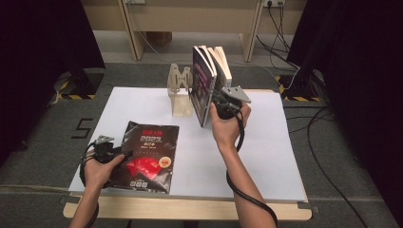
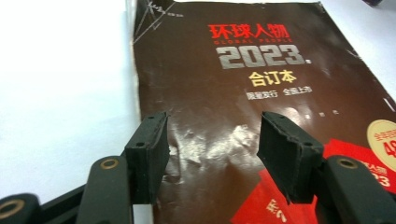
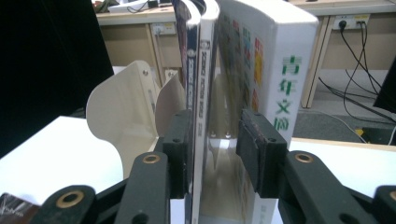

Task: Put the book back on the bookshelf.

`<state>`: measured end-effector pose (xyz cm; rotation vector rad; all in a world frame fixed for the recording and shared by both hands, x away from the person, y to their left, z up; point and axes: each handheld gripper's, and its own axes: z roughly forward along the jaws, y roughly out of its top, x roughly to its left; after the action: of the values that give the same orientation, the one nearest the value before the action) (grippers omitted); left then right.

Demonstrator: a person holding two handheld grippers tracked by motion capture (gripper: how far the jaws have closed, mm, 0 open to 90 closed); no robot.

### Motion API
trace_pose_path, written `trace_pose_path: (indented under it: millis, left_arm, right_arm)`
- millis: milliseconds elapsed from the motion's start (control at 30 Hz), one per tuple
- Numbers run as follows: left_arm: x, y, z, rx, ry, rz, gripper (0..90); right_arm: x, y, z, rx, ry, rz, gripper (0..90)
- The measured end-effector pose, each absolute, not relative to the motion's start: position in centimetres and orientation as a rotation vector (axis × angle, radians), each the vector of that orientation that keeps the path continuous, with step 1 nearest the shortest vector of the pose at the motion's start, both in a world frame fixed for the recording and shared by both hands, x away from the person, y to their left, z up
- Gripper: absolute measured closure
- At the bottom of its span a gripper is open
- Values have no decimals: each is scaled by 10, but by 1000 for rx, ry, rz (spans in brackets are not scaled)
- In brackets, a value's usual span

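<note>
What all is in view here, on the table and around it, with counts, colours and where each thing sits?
Table: one, white top, wooden front edge.
Magazine: one, dark brown with red patches, flat at front left, under the left gripper's jaws.
Books: at least three, upright at back centre; one dark-covered, one white-spined with green characters.
Bookend: one, cream, left of the books.
Cables: several, black, on the floor at back right.
Left gripper: one, black, open over the magazine.
Right gripper: one, black, jaws apart around a book's lower spine, right pad clear of it.
Hands: two, left, right.
</note>
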<state>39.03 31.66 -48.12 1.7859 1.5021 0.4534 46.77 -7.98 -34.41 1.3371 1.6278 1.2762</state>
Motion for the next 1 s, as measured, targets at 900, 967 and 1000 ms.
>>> trace_pose_path:
  millis: [900, 967, 1000]
  left_arm:
    - [393, 327, -485, 1765, 1556, 495, 410]
    - [393, 327, -485, 1764, 1557, 494, 409]
    - [393, 327, -485, 1764, 1557, 493, 410]
  right_arm:
    - [442, -114, -365, 1405, 1709, 1265, 607]
    - [441, -117, -367, 1406, 1711, 1257, 607]
    - [441, -119, -368, 1402, 1713, 1251, 606]
